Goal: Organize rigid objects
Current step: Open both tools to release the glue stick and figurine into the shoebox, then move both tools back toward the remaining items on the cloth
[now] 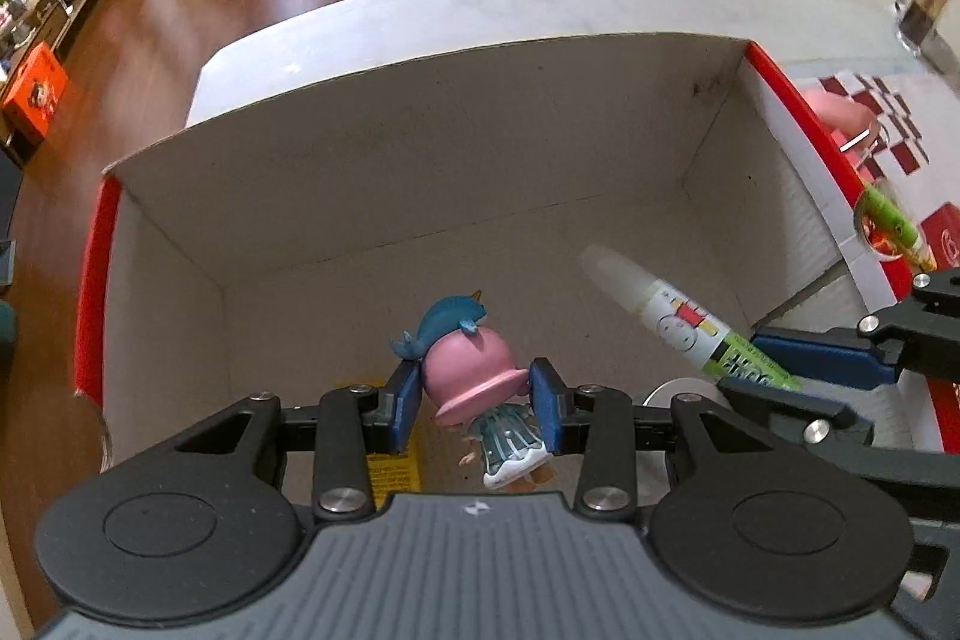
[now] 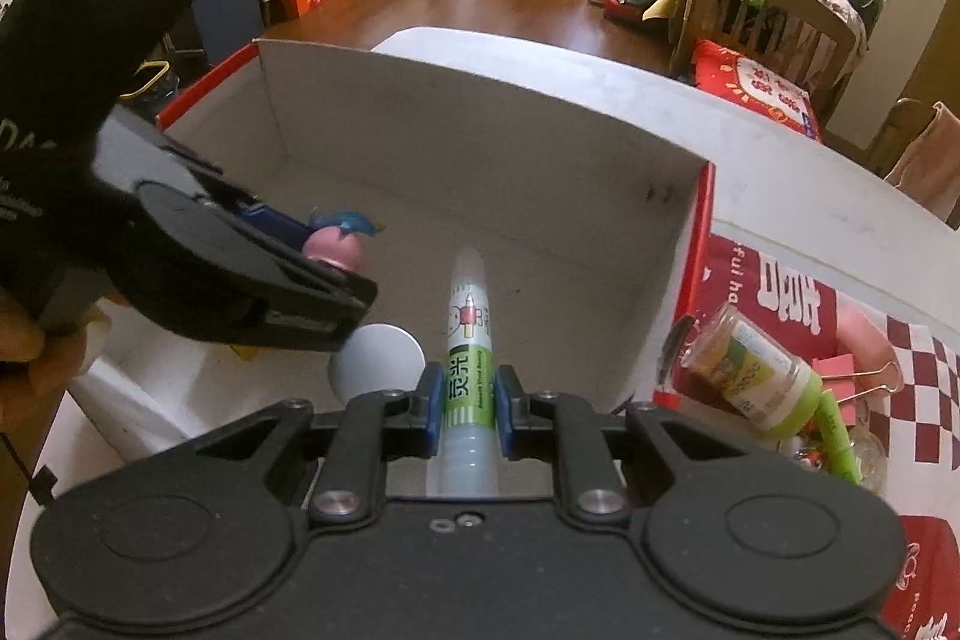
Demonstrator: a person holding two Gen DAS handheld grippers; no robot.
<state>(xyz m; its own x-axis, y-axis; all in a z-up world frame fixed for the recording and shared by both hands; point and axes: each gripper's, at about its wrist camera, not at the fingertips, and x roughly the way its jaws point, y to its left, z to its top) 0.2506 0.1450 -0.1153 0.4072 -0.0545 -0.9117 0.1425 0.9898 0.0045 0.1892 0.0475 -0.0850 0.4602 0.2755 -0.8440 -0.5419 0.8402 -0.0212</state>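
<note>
**Both grippers hold their loads over the open box**

Nearest in the left wrist view, the left gripper (image 1: 474, 409) has its blue pads pinching a small figurine (image 1: 474, 382) by its pink head, one pad on each side. The figurine wears a blue whale-shaped hat and a teal dress, and it hangs over the inside of the cardboard box (image 1: 420, 148), near the close wall. Under it on the box floor lies a yellow packet (image 1: 393, 472), partly hidden by the gripper.

In the right wrist view, the right gripper (image 2: 465, 409) has its jaws pressed tight on a glue pen (image 2: 470, 358) — a slim white tube with a green label. The tube points forward and down into the box, its clear cap toward the far wall. Just left of it a white round disc (image 2: 377, 358) lies on the box floor.

The two grippers are side by side over the near part of the box, well apart from its far wall.

Outside the box, just beyond its red-edged right wall, a small jar with a green lid (image 2: 750, 370) lies tipped on a red and white checked cloth (image 2: 918, 370), with a binder clip (image 2: 870, 379) beside it. The box stands on a white table (image 2: 810, 196) — beyond it are a wooden floor and chairs.
</note>
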